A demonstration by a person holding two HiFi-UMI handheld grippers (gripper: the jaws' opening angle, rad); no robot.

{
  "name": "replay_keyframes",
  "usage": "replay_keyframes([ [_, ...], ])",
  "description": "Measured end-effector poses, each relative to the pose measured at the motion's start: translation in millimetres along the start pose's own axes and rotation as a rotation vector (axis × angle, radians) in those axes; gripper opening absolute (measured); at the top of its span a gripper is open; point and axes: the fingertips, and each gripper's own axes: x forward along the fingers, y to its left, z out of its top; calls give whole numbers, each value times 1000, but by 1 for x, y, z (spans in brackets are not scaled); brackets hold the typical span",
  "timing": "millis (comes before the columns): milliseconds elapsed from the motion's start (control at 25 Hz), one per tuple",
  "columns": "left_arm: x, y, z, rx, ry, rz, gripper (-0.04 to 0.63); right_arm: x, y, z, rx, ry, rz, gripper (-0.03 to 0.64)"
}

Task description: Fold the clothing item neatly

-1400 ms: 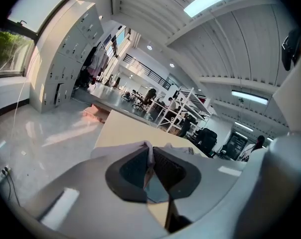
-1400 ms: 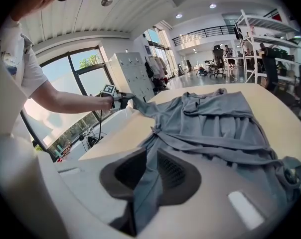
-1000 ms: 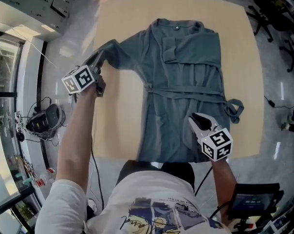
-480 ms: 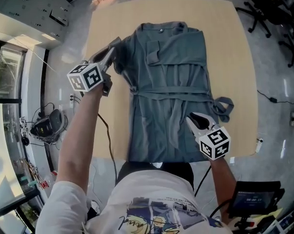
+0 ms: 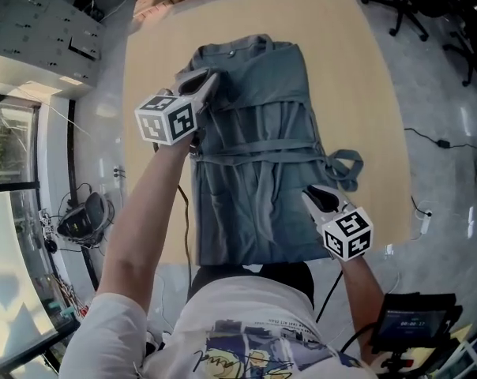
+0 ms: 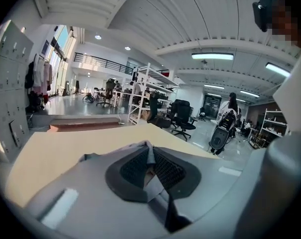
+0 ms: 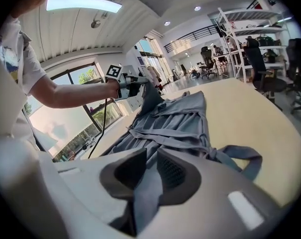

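The grey-blue cloth robe with a tied belt (image 5: 254, 156) lies front-up and lengthwise on the pale wooden table (image 5: 357, 93), collar at the far end, hem at the near edge by the person; the belt's loose loop (image 5: 345, 164) spills onto bare wood on the right side.

The step in hand looks like the 1st fold: bringing the left sleeve in over the chest. The left gripper (image 5: 212, 77) hangs above the robe's upper left part, its 2 jaws closed tight on a thin pinch of the grey-blue cloth, which shows as a sliver between the pads in the left gripper view; in the right gripper view that cloth hangs from it, lifted clear of the body of the robe. The right gripper (image 5: 311, 197) sits low at the robe's near right edge, jaws clamped on a fold of the same fabric that runs up between the pads; it seems to anchor that side.

Next, as I judge it, the left gripper needs to lower the sleeve flat across the chest, smooth and square to the side edge, and only then let go; the right should hold its edge taut so the body does not drag.
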Motion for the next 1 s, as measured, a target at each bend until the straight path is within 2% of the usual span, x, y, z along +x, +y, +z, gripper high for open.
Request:
replay_keyframes([
  [240, 55, -48, -10, 43, 55, -54, 26, -10, -14, -14, 38, -12, -25, 55],
  [440, 90, -70, -28, 68, 123, -87, 28, -16, -21, -19, 66, -18, -48, 55],
  [680, 121, -96, -55, 128, 238, -128, 35, -23, -29, -23, 80, -19, -75, 55],
  [840, 132, -105, -78, 181, 321, -140, 89, -24, -29, -26, 79, -14, -82, 56],
  [1000, 132, -111, -85, 191, 341, -165, 132, -24, -29, -27, 80, -9, -85, 56],
])
